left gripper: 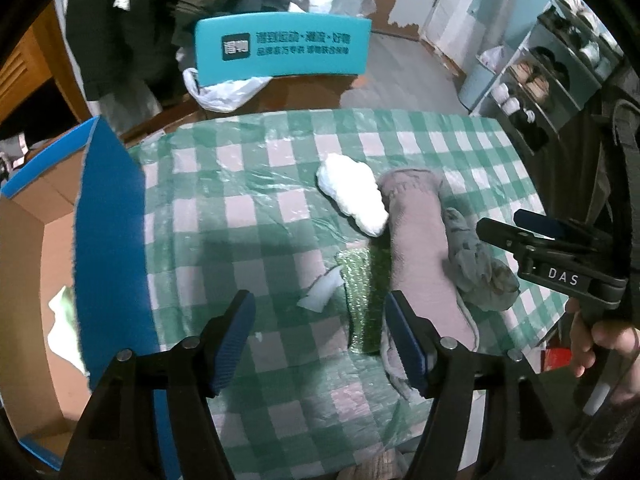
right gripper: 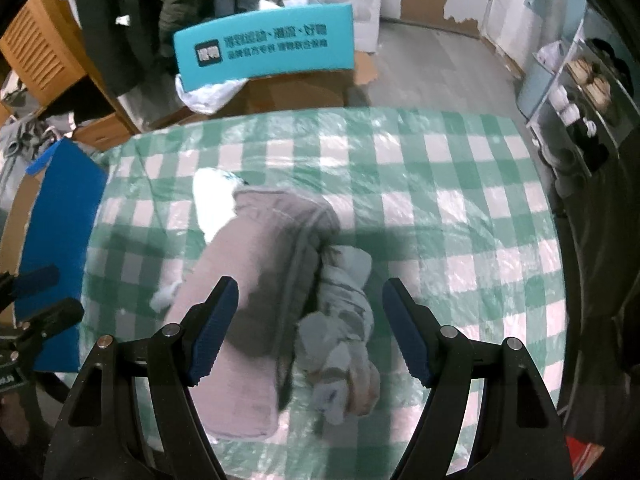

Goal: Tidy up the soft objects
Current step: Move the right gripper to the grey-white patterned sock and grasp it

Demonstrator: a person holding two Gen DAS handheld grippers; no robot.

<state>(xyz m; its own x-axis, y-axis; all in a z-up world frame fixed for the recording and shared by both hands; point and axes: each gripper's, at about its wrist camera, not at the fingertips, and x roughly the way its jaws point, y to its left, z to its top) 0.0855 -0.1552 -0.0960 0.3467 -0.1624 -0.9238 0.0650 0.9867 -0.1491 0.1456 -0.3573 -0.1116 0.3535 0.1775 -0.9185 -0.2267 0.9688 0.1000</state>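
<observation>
Cluttered room – hanging coats, shoe rack at 2 o'clock, teal sign board (left gripper: 282, 46) behind. The work surface is a table with a green checked cloth (left gripper: 248, 208) under clear plastic. An open cardboard box (left gripper: 36, 248) with a blue flap sits off its 9 o'clock edge.

The soft items are clustered right of centre in your left wrist view: white wad (left gripper: 354, 194) at 12 o'clock of the pile, pinkish-grey folded cloth (left gripper: 420, 248) running 12 to 6, green scrub pad (left gripper: 366, 300) tucked along its 9 o'clock side, grey knotted rag (left gripper: 478, 270) touching its 3 o'clock side. There's a small white scrap (left gripper: 320, 290) just at 9 of the pad.

Left gripper (left gripper: 320, 344) – jaws spread, nothing between the pads, hanging over the scrap and pad. Right gripper (right gripper: 310, 332) – jaws spread too, empty, straddling the folded cloth (right gripper: 256, 280) and rag (right gripper: 344, 320) from above. That view is blurred, so contact is hard to judge.

You look to be at the approach step; nothing is picked yet. Next, I'd say: pick one target per gripper. Right drops onto the rag's bunched knot. Left centres on the pad's edge without catching the cloth beside it. The box at 9 is presumably the drop point.
</observation>
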